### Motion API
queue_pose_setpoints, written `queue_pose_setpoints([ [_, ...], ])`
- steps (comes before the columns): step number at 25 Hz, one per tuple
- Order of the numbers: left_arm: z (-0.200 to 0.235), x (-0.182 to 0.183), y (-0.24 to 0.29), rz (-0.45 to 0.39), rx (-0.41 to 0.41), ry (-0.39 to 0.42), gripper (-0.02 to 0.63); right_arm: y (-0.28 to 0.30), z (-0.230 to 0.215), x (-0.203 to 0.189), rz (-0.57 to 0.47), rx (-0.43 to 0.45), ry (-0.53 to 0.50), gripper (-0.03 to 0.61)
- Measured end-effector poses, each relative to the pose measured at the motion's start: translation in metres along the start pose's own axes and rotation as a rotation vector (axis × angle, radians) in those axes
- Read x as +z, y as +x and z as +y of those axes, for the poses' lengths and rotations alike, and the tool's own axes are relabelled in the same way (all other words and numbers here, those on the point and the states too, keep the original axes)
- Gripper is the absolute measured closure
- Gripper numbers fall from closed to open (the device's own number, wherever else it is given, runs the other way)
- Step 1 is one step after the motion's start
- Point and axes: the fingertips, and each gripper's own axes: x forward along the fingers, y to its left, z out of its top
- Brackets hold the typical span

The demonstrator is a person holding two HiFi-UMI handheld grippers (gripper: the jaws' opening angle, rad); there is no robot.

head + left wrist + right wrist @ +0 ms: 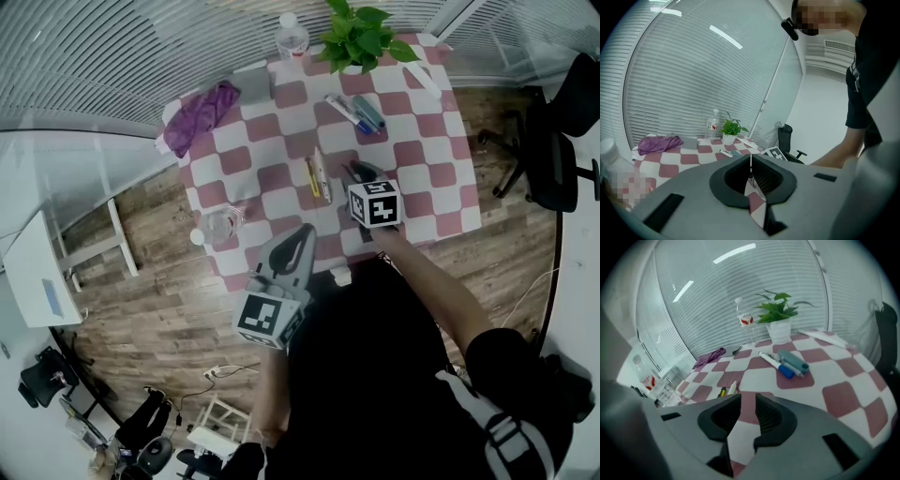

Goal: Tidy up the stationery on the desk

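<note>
Stationery lies on a table with a red-and-white checked cloth [431, 141]. A white marker with a blue cap [774, 363] and a grey-blue marker [793, 360] lie together at the far side, also seen as markers [354, 112]. A yellow pen [722, 391] and a white pen [732, 387] lie at mid table, the same pens [317, 174]. A purple pouch [202, 114] sits at the far left corner. My right gripper [357, 172] hovers just right of the pens, narrowly open and empty. My left gripper [302, 232] hangs over the near edge, shut on nothing.
A potted plant [361, 36] and a water bottle [292, 37] stand at the far edge. A drinking glass [223, 223] is near the left front corner. A grey flat case [253, 84] lies beside the pouch. An office chair [553, 150] stands to the right.
</note>
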Motion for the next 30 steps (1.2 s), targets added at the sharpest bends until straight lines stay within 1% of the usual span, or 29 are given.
queue_pose_setpoints([
  [3,-0.003,0.004,0.006,-0.001,-0.009,0.004,0.578,-0.002,-0.022,0.022,-0.035,-0.073,-0.177,0.465],
  [6,-0.004,0.003,0.011,0.016,-0.007,-0.005,0.578,-0.003,-0.037,0.041,-0.051,-0.125,-0.323,0.463],
  [9,-0.007,0.0,0.017,0.014,-0.023,-0.001,0.578,0.002,-0.049,0.054,-0.051,-0.158,-0.422,0.462],
  [12,-0.01,0.0,0.022,0.018,-0.027,0.0,0.578,0.011,-0.06,0.059,-0.036,-0.17,-0.484,0.46],
  [15,-0.012,-0.003,0.026,0.024,-0.027,-0.005,0.578,0.02,-0.065,0.058,-0.009,-0.161,-0.516,0.46],
  [20,-0.013,-0.003,0.032,0.019,-0.009,-0.01,0.578,0.033,-0.071,0.05,0.033,-0.138,-0.524,0.46],
  [24,-0.014,-0.001,0.034,0.024,0.006,-0.011,0.578,0.039,-0.077,0.051,0.042,-0.145,-0.519,0.462],
  [27,-0.019,0.001,0.034,0.008,-0.002,-0.011,0.578,0.042,-0.082,0.054,0.052,-0.151,-0.506,0.479],
  [30,-0.023,0.002,0.033,0.008,-0.001,-0.011,0.578,0.041,-0.082,0.053,0.059,-0.151,-0.523,0.483],
])
